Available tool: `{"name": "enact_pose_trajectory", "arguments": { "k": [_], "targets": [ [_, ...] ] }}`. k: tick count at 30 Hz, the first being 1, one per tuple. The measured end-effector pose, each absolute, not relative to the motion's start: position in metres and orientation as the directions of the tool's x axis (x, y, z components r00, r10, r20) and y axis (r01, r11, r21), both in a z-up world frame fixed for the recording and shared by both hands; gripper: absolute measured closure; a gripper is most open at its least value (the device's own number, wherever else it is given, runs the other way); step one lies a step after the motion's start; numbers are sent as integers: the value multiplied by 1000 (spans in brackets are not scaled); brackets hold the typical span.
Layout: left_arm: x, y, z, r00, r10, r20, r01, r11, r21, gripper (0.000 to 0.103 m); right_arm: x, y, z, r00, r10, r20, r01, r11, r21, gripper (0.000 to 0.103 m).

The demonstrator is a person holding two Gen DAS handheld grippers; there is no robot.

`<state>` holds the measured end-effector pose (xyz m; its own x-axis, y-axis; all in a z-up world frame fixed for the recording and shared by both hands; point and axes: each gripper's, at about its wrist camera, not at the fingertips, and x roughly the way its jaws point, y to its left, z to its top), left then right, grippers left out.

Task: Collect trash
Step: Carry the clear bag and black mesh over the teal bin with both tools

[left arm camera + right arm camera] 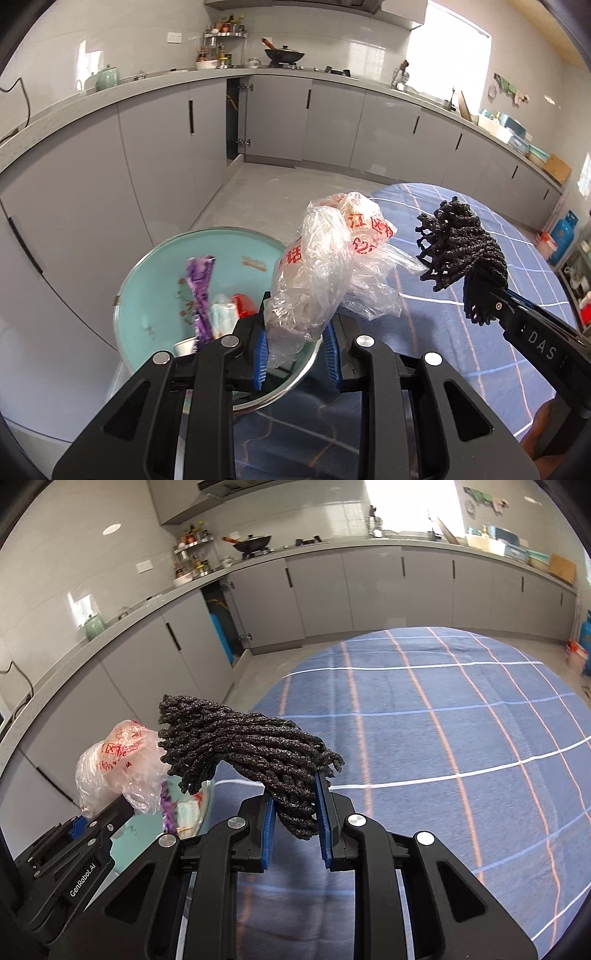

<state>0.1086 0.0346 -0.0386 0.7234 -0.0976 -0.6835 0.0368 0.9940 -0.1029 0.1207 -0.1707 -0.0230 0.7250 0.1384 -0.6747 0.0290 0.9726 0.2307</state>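
Left wrist view: left gripper (295, 350) clenched on crumpled clear plastic bag with red print (328, 266), held just above near rim of round teal basin (155, 280) holding wrappers; basin lies ahead-left, nearer this hand. Right gripper (295, 823) clamps black twisted foam-net bundle (243, 746), long axis pointing up-left toward the basin, over blue checked tablecloth (461, 738).

The left gripper (295, 350) grips a crumpled plastic bag (325, 266), above a basin (155, 280) holding wrappers (201, 291). To its right, the right gripper (295, 827) grips a foam net (251, 746), over the table (461, 738).
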Motion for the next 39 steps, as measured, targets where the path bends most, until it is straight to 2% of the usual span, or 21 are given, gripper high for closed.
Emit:
{"name": "enact_pose_trajectory", "arguments": {
  "k": [9,22,39],
  "targets": [
    [103,77,-40,745,-41,-665,-42,993,-108,77,119,-127,-20,722,154,-674,-38,982,184,82],
    [120,112,-50,730,-35,-683,-126,975,-184,77,130,-92,-22,696,199,-690,-96,978,185,82],
    [126,123,-61,706,50,-707,-194,973,-125,77,159,-52,-29,650,278,-708,-148,959,240,82]
  ]
}}
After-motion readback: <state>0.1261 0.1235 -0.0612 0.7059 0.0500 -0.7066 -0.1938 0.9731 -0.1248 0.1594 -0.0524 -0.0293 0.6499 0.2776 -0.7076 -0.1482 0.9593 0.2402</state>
